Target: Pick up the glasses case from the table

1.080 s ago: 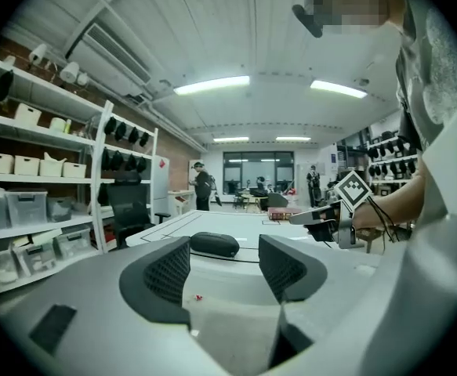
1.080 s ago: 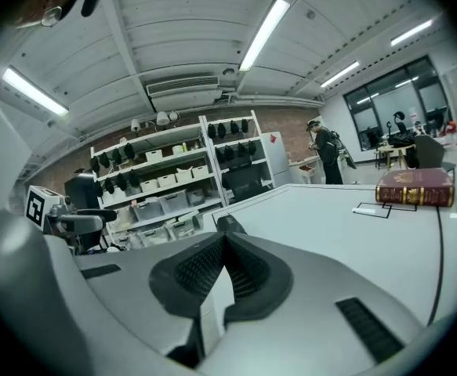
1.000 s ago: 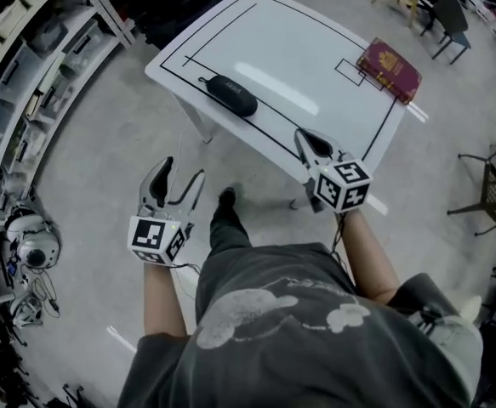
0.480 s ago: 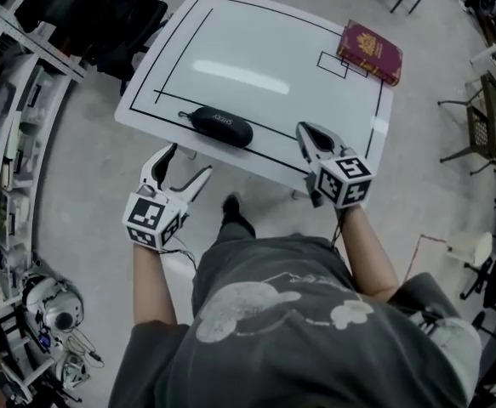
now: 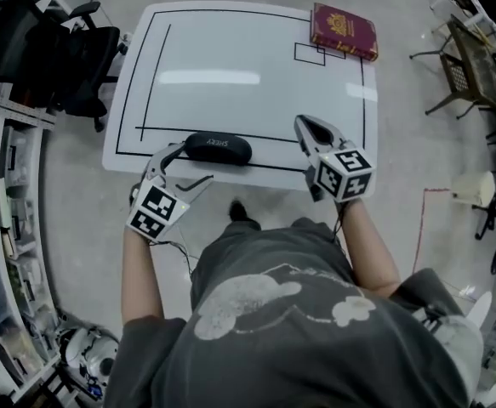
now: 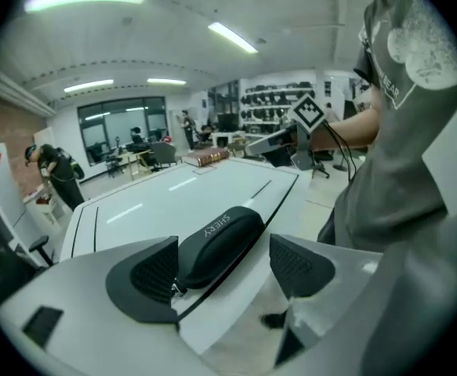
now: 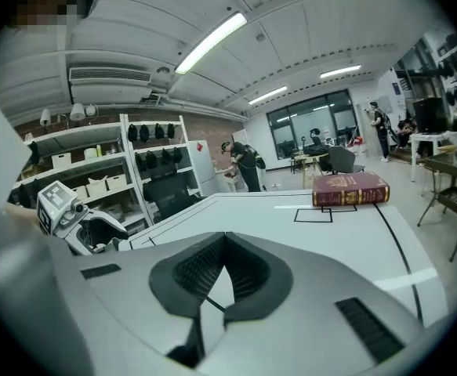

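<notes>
Two fingers of the left gripper [image 6: 224,261] are spread wide, having just been opening, and nothing is gripped by them. The near end of the glasses case [image 6: 219,240] is framed between the pads. It seems just short of contact with the left-hand pad, though that cannot be settled from either view.

The case lies flat on the white surface [image 5: 230,66], across the black line beside the surface's near edge and toward its left corner. Its long axis is set along that edge and runs away from the left fingers, so it is met almost end-on rather than across its width. The left gripper is judged the nearer one by far. It is held at the surface's near edge, pitched downward, forearm extended.

The right gripper [image 7: 222,266] has its fingers pressed together on nothing. It is held over the surface's near edge, further right, well apart from the case. A red book [image 5: 344,31] rests at the surface's far right corner.
</notes>
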The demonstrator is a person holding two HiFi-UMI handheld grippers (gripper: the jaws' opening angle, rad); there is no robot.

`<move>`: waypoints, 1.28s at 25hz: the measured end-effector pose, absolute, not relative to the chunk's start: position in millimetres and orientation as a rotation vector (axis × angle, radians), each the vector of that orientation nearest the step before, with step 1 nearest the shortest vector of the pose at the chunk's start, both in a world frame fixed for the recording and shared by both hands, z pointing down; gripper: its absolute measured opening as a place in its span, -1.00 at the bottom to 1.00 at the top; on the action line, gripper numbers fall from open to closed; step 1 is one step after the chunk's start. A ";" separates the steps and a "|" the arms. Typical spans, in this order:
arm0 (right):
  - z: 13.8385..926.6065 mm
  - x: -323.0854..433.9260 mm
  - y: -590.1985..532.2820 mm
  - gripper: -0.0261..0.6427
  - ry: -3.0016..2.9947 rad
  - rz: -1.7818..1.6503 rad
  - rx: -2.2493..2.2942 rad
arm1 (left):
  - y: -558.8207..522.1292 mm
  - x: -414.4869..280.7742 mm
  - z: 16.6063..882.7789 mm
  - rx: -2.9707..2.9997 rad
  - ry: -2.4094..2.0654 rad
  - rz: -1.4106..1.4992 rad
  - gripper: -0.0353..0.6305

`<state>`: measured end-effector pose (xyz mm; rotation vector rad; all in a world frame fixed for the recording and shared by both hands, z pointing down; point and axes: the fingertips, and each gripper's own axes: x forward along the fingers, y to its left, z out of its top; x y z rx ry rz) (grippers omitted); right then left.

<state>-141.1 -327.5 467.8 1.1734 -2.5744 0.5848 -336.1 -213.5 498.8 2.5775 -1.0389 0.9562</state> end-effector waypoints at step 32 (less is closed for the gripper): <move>483.4 -105.8 -341.8 -0.92 -2.391 0.610 1.501 | -250.1 -312.2 588.9 2.652 -0.164 1.526 0.25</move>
